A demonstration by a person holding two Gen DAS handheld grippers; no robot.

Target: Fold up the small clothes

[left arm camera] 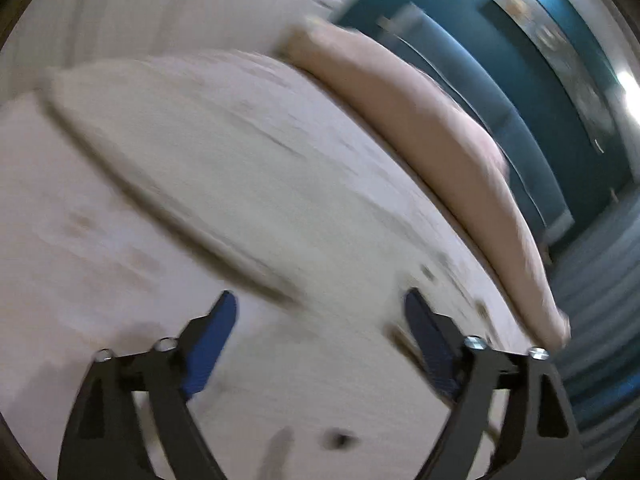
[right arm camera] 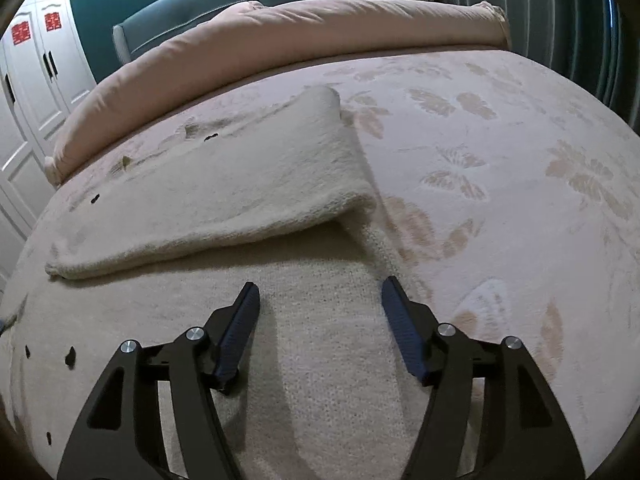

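The cream knitted garment (right arm camera: 224, 192) lies on the bed (right arm camera: 500, 168) toward its left edge, one flap already folded over and more folds seemingly left, while the right gripper (right arm camera: 318, 300) and left gripper (left arm camera: 320, 312) hang over it, jaws apart, empty.

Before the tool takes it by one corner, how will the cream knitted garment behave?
Probably floppy: the cream knitted garment already lies folded over itself with a soft rounded edge. It looks light for its size, thin and loosely knitted. It will likely drag rather than slide on the fuzzy bedspread.
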